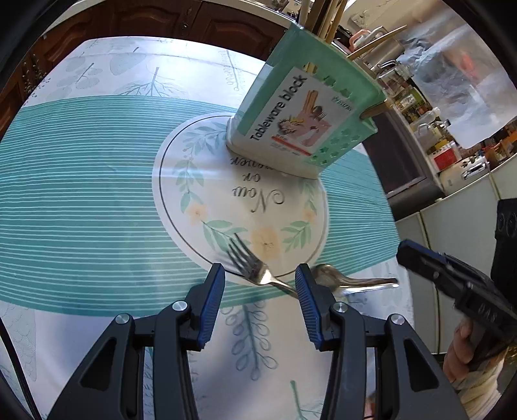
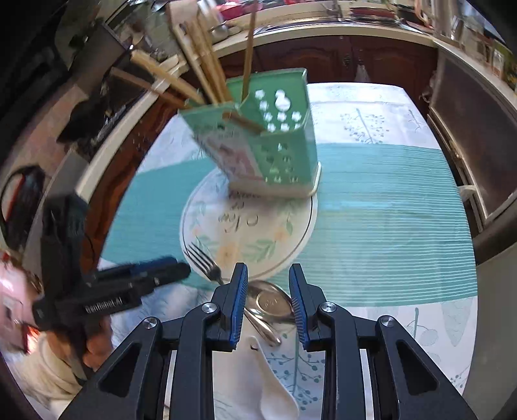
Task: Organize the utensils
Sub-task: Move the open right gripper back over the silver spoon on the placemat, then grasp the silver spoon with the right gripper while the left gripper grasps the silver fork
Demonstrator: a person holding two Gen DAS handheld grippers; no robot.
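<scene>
A green tableware block [image 1: 307,122] [image 2: 274,152] holding wooden chopsticks [image 2: 200,77] stands on the cloth's round print. Near the table's front edge a metal fork [image 1: 248,266] [image 2: 203,261] lies flat, with a metal spoon [image 1: 332,278] [image 2: 271,302] beside it. My left gripper [image 1: 260,268] hangs open over the fork, whose neck shows between the fingers and whose handle runs under the right one. My right gripper [image 2: 268,268] [image 1: 420,261] is open above the spoon's bowl, not gripping it. A white ceramic spoon [image 2: 278,394] lies nearer, below that gripper.
The table wears a teal-striped cloth [image 1: 80,200] [image 2: 387,210] with leaf prints. Dark wooden cabinets [image 1: 145,22] stand behind it. A cluttered counter [image 1: 452,145] runs along one side. A hand and cream sleeve [image 1: 465,365] hold the right gripper.
</scene>
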